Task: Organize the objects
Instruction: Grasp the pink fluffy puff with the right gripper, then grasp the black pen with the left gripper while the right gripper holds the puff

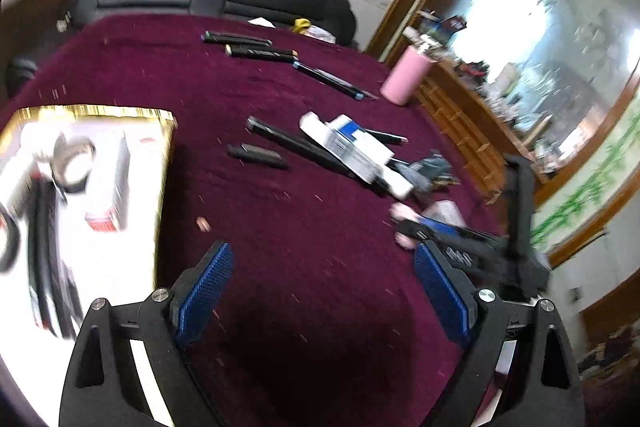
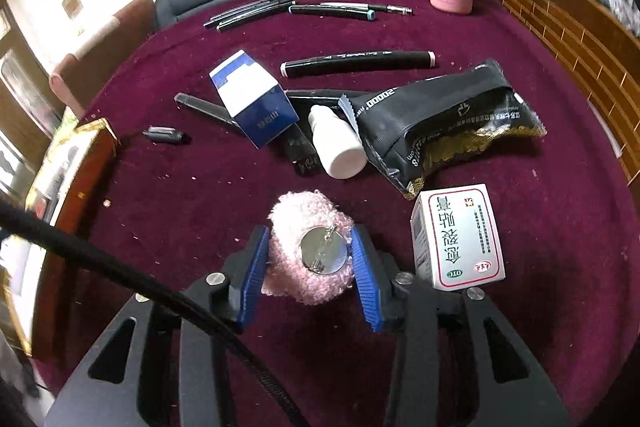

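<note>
The right gripper [image 2: 306, 259] has the pink fuzzy brooch [image 2: 308, 251] between its blue pads, metal pin-back facing the camera. The pads sit at its two sides, touching the fluff, though how firmly they press I cannot tell. The brooch lies low over the maroon cloth [image 2: 540, 227], just beside a white medicine box [image 2: 460, 235], and whether it rests on the cloth or hangs just clear is not readable.

The left gripper [image 1: 322, 291] hovers over bare cloth with its fingers spread wide and nothing between them. To its left sits the gold-edged tray [image 1: 166, 163], already holding cables and a small box (that side is badly blurred).

The step in hand looks like dealing with the brooch: either picking it from the clutter or setting it down there. If it is bound for the tray, the next move calls for a firm squeeze on soft, yielding fluff, then a lift clear of the medicine box and the white bottle [image 2: 338, 143] ahead. The pens [image 2: 356, 61], blue box [image 2: 256, 99] and black pouch [image 2: 444, 119] are not yet sorted.
</note>
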